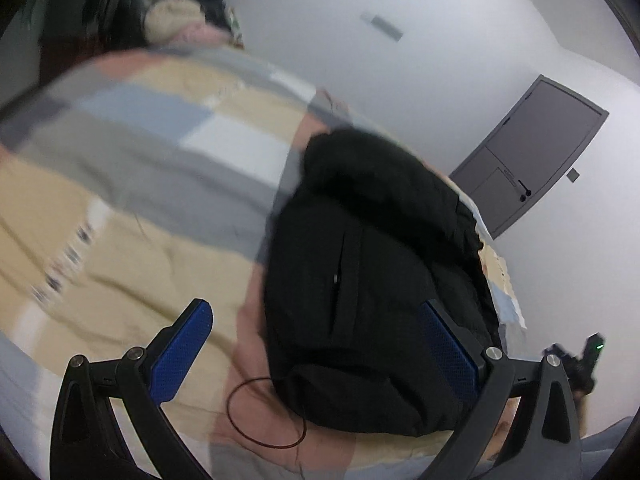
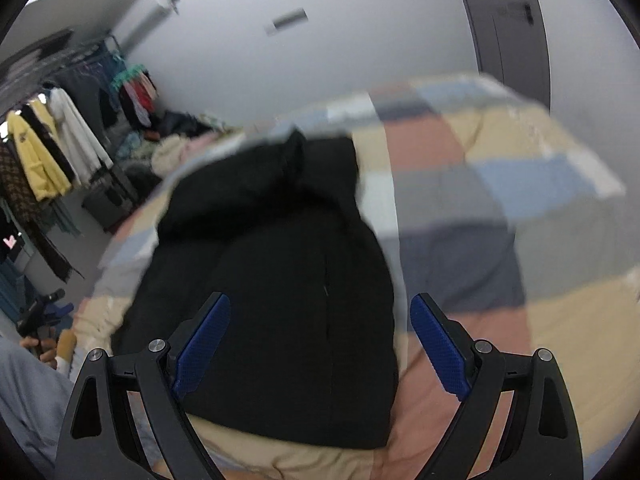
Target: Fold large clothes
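Note:
A black padded jacket (image 1: 372,280) lies bunched in a folded heap on the patchwork bedspread (image 1: 132,200). It also shows in the right wrist view (image 2: 272,280), with its hood end away from me. My left gripper (image 1: 316,344) is open and empty, above the jacket's near left edge. My right gripper (image 2: 320,348) is open and empty, over the jacket's near end; the jacket lies below and between its blue fingers (image 2: 440,356). The other gripper shows at the right edge of the left wrist view (image 1: 580,364) and at the left edge of the right wrist view (image 2: 38,316).
A thin dark hair tie (image 1: 266,412) lies on the bedspread by the jacket's near corner. A pile of clothes (image 2: 180,144) sits at the bed's far end. A clothes rack (image 2: 52,148) stands at the left. A grey door (image 1: 532,152) is in the white wall.

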Demonstrator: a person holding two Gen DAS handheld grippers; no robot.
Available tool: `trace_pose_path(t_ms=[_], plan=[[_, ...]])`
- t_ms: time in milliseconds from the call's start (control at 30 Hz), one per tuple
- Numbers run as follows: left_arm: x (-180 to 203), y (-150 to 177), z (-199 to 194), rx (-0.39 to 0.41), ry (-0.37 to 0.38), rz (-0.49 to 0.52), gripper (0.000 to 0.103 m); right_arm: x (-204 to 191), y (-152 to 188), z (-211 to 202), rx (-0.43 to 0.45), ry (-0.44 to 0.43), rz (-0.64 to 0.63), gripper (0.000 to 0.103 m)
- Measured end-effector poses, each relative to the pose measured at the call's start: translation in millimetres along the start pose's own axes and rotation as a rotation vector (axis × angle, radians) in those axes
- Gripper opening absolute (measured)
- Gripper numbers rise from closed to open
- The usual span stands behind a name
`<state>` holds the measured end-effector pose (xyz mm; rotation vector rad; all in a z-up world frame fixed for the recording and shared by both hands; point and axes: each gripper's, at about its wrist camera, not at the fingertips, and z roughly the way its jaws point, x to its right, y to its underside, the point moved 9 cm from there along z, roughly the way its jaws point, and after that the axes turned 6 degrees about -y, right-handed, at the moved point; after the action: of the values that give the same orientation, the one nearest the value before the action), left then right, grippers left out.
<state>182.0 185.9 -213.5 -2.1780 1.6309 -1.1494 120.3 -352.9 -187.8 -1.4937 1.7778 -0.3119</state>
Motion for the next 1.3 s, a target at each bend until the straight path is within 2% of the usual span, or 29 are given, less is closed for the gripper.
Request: trace_pose_path(t_ms=[167,300,400,433,533,600,633,667,700,767,933,1033,1133,1300], plan=[[-8,31,49,-0.094,0.049,-0.032,0.101,29,37,38,-0.066,-0.007,0.102,0.091],[-9,43,80,-0.154,0.093,-0.047,0.101,45,56,62,-0.123,0.007,0.148,0.091],[1,54,95,-0.196,0.162,-0.055,0.101,52,64,72,-0.140,-0.003,0.183,0.091],[6,56,98,-0.209,0.197,-0.060,0.098,54,65,74,-0.143,-0.006,0.189,0.091],[24,66,103,-0.239,0.257,-0.030,0.082,55,69,77,-0.150,-0.011,0.205,0.091],[33,70,99,-0.245,0.249,0.013,0.070,55,69,76,-0.151,-0.013,0.206,0.091],[38,75,96,-0.252,0.237,0.044,0.054,54,69,75,-0.151,-0.016,0.202,0.091],[39,78,94,-0.255,0.212,0.065,0.033,52,69,74,-0.152,-0.020,0.197,0.091],[38,82,90,-0.259,0.187,0.081,0.024,51,69,75,-0.154,-0.022,0.193,0.091],[34,88,82,-0.263,0.166,0.091,0.015,47,69,71,-0.157,-0.033,0.180,0.091],[16,95,49,-0.244,0.204,-0.001,0.011,37,72,70,-0.171,-0.060,0.149,0.091],[3,100,46,-0.244,0.181,-0.035,0.011,39,74,73,-0.189,-0.069,0.151,0.091],[-6,102,48,-0.243,0.209,-0.081,0.012,42,79,80,-0.215,-0.098,0.183,0.091],[-16,93,50,-0.226,0.269,-0.171,0.021,44,86,90,-0.254,-0.179,0.226,0.091]])
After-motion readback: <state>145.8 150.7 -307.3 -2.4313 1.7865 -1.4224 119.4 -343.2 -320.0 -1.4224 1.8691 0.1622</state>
